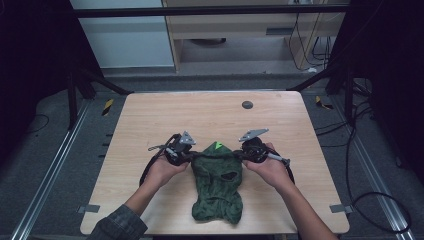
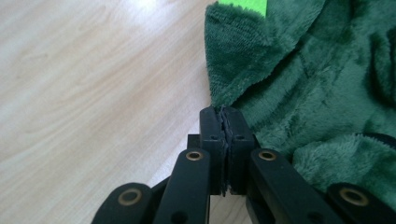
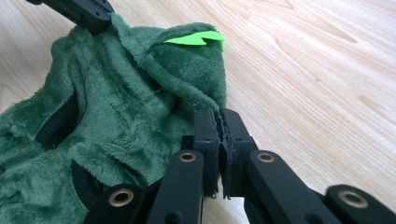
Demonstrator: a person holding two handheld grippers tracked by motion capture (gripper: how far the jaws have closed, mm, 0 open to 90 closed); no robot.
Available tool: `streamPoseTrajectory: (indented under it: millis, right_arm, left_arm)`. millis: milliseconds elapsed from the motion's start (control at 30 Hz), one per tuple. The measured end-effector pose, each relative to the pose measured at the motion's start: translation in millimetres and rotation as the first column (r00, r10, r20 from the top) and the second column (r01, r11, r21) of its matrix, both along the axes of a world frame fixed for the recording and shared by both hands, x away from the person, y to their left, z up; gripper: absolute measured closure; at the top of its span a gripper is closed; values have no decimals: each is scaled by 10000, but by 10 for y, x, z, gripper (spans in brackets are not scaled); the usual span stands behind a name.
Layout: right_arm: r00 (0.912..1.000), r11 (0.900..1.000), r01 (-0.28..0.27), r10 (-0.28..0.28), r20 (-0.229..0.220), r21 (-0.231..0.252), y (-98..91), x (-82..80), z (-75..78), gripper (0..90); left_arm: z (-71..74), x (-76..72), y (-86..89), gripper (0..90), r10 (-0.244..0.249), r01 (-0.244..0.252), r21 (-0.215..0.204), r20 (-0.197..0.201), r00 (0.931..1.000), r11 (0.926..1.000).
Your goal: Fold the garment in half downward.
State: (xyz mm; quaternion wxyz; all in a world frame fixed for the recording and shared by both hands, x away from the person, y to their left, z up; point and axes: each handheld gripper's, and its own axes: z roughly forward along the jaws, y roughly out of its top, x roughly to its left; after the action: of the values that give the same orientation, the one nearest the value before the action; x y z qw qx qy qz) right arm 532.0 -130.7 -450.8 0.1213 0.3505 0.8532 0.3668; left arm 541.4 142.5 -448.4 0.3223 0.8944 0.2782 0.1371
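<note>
Light wood table [image 1: 150,120] w/ small dark round disc [image 1: 247,104] near far edge, right of centre. Grey tape tabs at near corners: left [image 1: 88,208], right [image 1: 338,208]. Yellow-black striped tape bits on grey floor, left [image 1: 107,106] & right [image 1: 325,104]. Black cables [image 1: 370,200] loop on floor at right. Pale cabinet [image 1: 225,30] behind.
</note>
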Motion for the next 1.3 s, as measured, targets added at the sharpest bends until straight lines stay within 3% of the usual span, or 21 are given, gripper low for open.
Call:
streamPoseTrajectory:
  millis: [200, 700, 1033, 1300]
  right_arm:
    - [9999, 10000, 34, -33, 124, -74, 4, -2, 48, 868]
    - [9991, 9997, 70, -61, 411, -233, 55, 16, 200, 866]
    - [9976, 9995, -14, 37, 696, -330, 65, -32, 395, 868]
    - [9969, 9993, -54, 84, 779, -379, 74, 55, 493, 868]
  left_arm:
    - [76, 13, 9, 884, 71, -69, -147, 174, 9998, 9999]
    - [238, 45, 31, 883, 57, -54, -64, 462, 9989, 10000]
    - [397, 16, 43, 883, 134, -116, -243, 744, 9971, 9996]
    - [458, 104, 44, 883, 127, -115, -163, 739, 9972, 9998]
